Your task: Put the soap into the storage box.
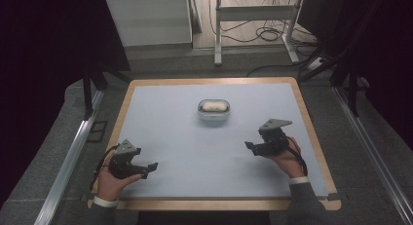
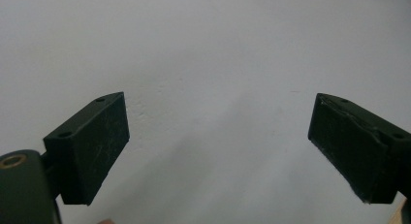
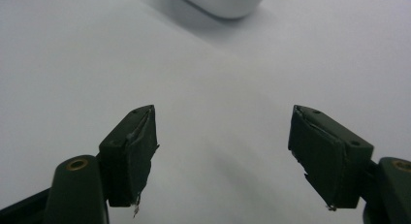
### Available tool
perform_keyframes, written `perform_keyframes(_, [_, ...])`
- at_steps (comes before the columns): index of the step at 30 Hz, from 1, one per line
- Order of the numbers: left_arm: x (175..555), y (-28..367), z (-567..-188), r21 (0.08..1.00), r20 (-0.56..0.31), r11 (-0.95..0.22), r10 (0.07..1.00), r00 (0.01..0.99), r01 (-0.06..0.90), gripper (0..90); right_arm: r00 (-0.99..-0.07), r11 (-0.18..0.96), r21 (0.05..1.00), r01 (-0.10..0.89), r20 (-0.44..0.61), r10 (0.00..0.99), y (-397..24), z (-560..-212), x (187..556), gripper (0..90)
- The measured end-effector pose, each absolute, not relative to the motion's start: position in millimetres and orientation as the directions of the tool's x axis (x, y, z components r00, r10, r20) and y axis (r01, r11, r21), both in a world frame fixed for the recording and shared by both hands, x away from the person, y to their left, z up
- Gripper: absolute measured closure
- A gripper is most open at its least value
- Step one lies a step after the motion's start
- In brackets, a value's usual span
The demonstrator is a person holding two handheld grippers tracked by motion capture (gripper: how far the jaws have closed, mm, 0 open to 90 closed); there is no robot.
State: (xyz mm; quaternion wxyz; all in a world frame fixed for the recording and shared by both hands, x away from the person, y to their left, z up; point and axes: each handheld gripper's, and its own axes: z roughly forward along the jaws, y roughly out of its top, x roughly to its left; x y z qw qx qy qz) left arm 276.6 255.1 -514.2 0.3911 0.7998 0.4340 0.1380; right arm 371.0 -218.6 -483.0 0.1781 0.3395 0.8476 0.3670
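Centrally, rounded glossy white case (image 1: 213, 109) on matte mat (image 1: 185, 152)

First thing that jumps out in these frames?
The small lidded container, alone at the middle far part of the pale blue mat, with something pale inside. Then the two black grippers held low over the near half: left gripper near-left, right gripper near-right, both with jaws open and nothing between them.
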Motion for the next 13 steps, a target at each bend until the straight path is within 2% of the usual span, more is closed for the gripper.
perform_keyframes(8, [278, 256, -514, 0.746, -0.117, -0.316, 0.804, 0.583, 0.586, 8.1, -0.666, 0.435, 0.763, 0.478, -0.008, 0.746, -232, -491, 366, 25.0])
perform_keyframes(13, [278, 255, -515, 0.745, -0.113, -0.320, 0.804, 0.584, 0.585, 8.1, -0.660, 0.445, 0.763, 0.469, -0.033, 0.751, -233, -492, 363, 22.9])
